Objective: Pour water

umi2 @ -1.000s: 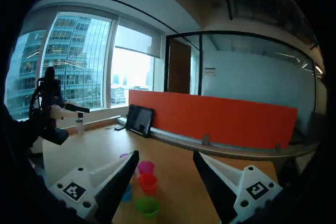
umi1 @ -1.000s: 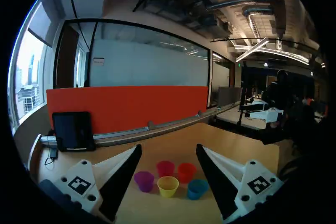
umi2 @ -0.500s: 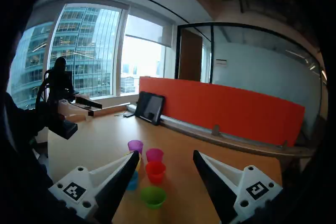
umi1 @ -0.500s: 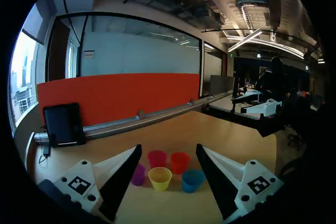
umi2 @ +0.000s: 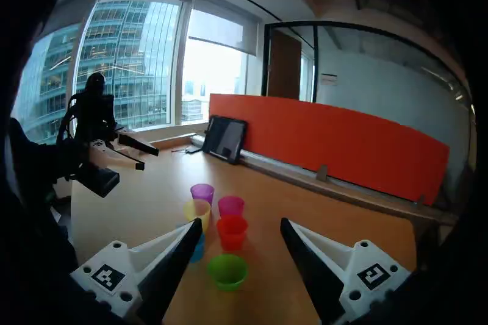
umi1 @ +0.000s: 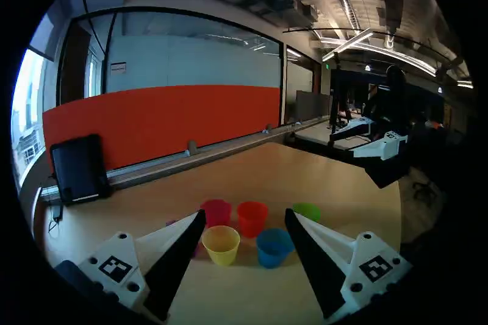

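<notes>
Yellow cup (umi1: 221, 244) is drawing nearer — left gripper (umi1: 244, 212) & right gripper (umi2: 240, 221) both spread, empty, closing in; nothing picked up yet.

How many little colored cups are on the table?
6, clustered on the table: purple farthest, yellow and pink next, then red, blue half hidden behind the right gripper, green nearest.

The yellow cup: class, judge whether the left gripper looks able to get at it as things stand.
Probably yes. The left gripper is open, and the yellow cup stands just ahead between its fingers, nearest of the cups, with nothing in front of it.
</notes>
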`<move>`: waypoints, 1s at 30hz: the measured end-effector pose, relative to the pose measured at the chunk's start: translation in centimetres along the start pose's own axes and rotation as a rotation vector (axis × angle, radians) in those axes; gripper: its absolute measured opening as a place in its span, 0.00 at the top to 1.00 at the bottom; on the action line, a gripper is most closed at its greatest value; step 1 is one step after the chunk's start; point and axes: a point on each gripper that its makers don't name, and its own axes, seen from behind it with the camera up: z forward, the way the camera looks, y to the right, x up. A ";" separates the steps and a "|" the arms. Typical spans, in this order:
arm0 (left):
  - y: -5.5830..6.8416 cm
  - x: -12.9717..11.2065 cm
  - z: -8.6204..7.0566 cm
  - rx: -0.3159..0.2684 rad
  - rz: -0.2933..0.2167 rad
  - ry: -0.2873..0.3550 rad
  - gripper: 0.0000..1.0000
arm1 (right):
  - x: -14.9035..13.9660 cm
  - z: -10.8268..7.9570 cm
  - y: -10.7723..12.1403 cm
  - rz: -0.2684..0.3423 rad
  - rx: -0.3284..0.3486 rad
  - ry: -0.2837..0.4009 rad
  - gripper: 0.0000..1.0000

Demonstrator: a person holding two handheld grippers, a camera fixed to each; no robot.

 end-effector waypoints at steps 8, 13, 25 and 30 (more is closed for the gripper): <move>0.9 -3.0 1.7 -0.020 0.015 -0.049 0.04 | -2.8 0.8 -0.6 -0.006 0.024 -0.048 0.01; 1.9 -4.6 2.6 -0.039 0.029 -0.076 0.04 | -4.6 1.3 -0.8 -0.015 0.035 -0.081 0.01; 3.7 -9.1 4.8 -0.070 0.056 -0.156 0.04 | -7.9 2.2 -0.8 -0.037 0.055 -0.152 0.00; 4.3 -10.6 5.5 -0.082 0.056 -0.185 0.04 | -9.3 2.6 -0.8 -0.047 0.062 -0.184 0.00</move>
